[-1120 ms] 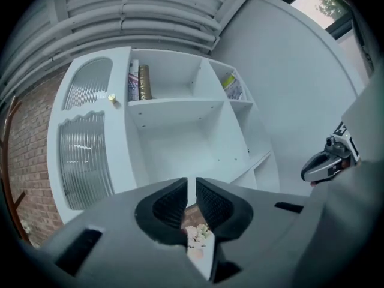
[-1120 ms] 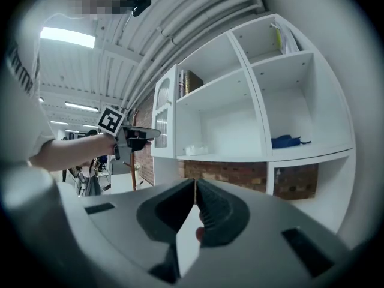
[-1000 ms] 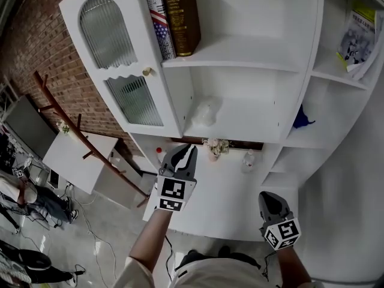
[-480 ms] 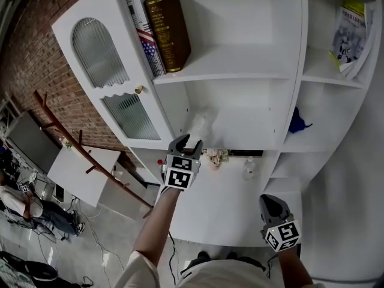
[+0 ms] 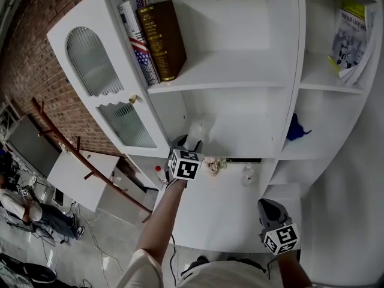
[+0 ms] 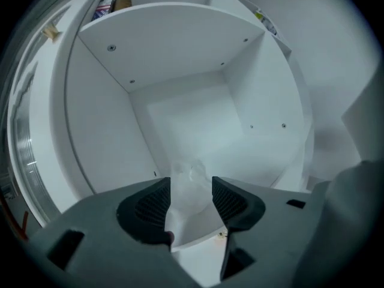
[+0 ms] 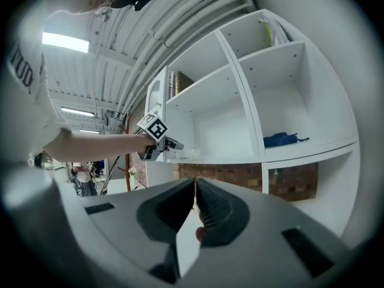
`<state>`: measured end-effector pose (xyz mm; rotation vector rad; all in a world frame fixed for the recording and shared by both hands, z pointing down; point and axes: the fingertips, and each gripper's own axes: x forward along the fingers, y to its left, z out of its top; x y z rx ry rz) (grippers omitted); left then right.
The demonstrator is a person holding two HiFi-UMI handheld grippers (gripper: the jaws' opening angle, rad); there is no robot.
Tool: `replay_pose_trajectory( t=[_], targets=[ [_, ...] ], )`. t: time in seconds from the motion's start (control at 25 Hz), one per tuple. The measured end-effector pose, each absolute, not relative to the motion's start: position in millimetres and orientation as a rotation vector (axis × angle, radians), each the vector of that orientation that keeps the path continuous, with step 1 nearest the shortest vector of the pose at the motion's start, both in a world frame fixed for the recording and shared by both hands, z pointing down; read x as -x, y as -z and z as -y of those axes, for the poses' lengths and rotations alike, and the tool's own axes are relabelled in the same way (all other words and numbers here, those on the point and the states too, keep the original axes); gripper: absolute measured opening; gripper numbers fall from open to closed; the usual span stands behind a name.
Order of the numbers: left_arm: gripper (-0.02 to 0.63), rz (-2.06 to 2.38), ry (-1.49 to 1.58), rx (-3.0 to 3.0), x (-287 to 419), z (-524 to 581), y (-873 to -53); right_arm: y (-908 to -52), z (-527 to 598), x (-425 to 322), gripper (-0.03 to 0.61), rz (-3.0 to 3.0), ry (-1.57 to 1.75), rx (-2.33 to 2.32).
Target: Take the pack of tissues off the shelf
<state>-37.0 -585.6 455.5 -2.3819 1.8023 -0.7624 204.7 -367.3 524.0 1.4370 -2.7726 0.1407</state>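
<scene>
In the reaching step, the left gripper (image 6: 191, 189) had just opened its jaws around the pack of tissues (image 6: 188, 174) without pressing it; next they probably needed to close.

1. No word or number can be read for sure.
2. The brown book (image 5: 162, 38) has gold print on its spine, too small to read.
3. The booklet (image 5: 347, 35) on the top right shelf has blurry print.
4. The left gripper (image 5: 186, 141) and the right gripper (image 5: 269, 203) each carry a cube with black and white square marks, not letters.
</scene>
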Motion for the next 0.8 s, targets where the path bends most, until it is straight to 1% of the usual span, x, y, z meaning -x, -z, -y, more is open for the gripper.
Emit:
replay_pose_trajectory(
  t=[0.12,0.16,0.4,0.44,0.48,0.64,0.8],
  targets=[
    [0.208,-1.814,0.818,2.375,38.6,596.0,-459.9,-525.8,372.2,-205.8,0.029,2.777,-0.147,-1.426],
    [0.219,-1.818,0.835,2.379,38.9,599.1,-461.7,-525.8,373.6,-205.7,0.029,2.779,-0.148,-1.420],
    [0.218,-1.823,0.973,2.456,37.8,610.5,-477.3,-525.2,380.9,-203.6,0.029,2.793,-0.143,-1.393],
    [0.207,-1.818,0.998,2.456,37.7,611.3,-480.4,-524.9,381.8,-203.6,0.029,2.795,-0.143,-1.392],
    [0.172,-1.810,1.024,2.451,38.0,611.9,-483.8,-524.4,382.5,-203.7,0.029,2.797,-0.143,-1.392],
    [0.071,-1.795,1.061,2.413,39.5,610.2,-489.6,-524.9,384.1,-204.5,0.029,2.798,-0.143,-1.389],
    [0.039,-1.783,0.996,2.404,38.2,604.5,-482.1,-526.3,384.7,-202.3,0.029,2.801,-0.141,-1.377]
  ],
)
